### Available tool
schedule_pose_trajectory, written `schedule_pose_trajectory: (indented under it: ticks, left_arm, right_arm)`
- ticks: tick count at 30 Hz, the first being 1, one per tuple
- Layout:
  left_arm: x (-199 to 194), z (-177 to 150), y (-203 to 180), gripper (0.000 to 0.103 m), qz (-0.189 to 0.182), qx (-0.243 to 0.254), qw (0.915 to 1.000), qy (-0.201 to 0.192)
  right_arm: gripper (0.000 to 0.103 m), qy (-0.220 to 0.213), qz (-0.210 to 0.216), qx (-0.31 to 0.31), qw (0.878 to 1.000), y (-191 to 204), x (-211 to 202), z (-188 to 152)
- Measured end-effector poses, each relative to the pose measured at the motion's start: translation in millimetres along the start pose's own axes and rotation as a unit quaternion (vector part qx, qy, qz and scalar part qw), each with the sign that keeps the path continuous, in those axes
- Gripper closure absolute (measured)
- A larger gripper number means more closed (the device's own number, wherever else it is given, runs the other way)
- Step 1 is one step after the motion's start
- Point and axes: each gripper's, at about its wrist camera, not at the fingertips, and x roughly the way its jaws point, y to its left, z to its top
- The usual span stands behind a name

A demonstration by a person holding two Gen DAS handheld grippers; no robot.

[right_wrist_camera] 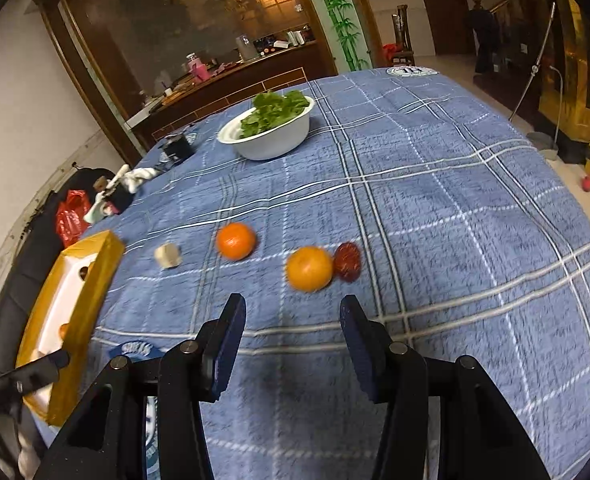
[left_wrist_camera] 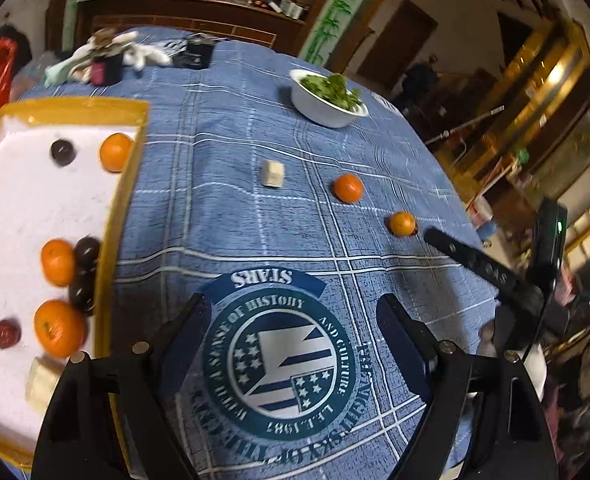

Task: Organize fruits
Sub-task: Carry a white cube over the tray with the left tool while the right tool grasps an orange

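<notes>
A yellow-rimmed white tray (left_wrist_camera: 129, 184) at the table's left holds several oranges, dark plums and a pale chunk (left_wrist_camera: 41, 382). On the blue cloth lie a pale chunk (left_wrist_camera: 273, 173), an orange (left_wrist_camera: 348, 187) and a second orange (left_wrist_camera: 402, 223). In the right wrist view the same chunk (right_wrist_camera: 168, 255), the two oranges (right_wrist_camera: 235, 241) (right_wrist_camera: 309, 268) and a dark red fruit (right_wrist_camera: 347, 261) lie in a row. My left gripper (left_wrist_camera: 293, 312) is open and empty over the cloth logo. My right gripper (right_wrist_camera: 293, 312) is open and empty, just short of the nearer orange; it also shows in the left wrist view (left_wrist_camera: 471, 258).
A white bowl of greens (right_wrist_camera: 273, 130) stands farther back on the table. Dark boxes and white cloth items (left_wrist_camera: 107, 58) sit at the far left corner. The tray (right_wrist_camera: 83, 300) lies at the left edge. A sideboard (right_wrist_camera: 231, 80) stands beyond the table.
</notes>
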Motion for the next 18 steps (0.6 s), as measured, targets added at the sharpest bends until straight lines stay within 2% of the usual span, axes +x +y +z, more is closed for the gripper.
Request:
schedule_pose_trajectory:
  ticks: [2,5,7,10,12,13,18]
  left_arm:
    - [1,4,0,0.019,0.002,-0.002,1.0,-0.002]
    - [2,9,5,0.02,0.024,-0.009,0.9996,-0.009]
    - [5,13,8,0.021,0.035,-0.015,0.9992,-0.009]
    - [12,23,10,0.035,0.053,-0.011,0.9985,-0.01]
    - [19,32,8,0.06,0.068,0.003,0.9976,-0.013]
    - [23,35,9,0.063,0.066,0.004,0.9977,-0.01]
    - [36,47,10,0.064,0.073,0.006,0.9973,-0.007]
  right_arm:
    - [0.05,0.0,-0.003,-0.008,1.0,2,8,5]
    - [0.05,0.002,-0.007,-0.026,1.0,6,23,12]
    - [0.05,0.006,0.007,-0.024,1.0,9,30,17]
    - [0.049,0.003,0.024,-0.035,0.999,23,35,20]
    - [0.049,0.007,0.034,-0.046,0.998,36,41,25]
    - [0.049,0.008,0.036,-0.051,0.998,43,44,27]
    - [0.049,0.017,0.011,-0.083,0.996,66,75,40]
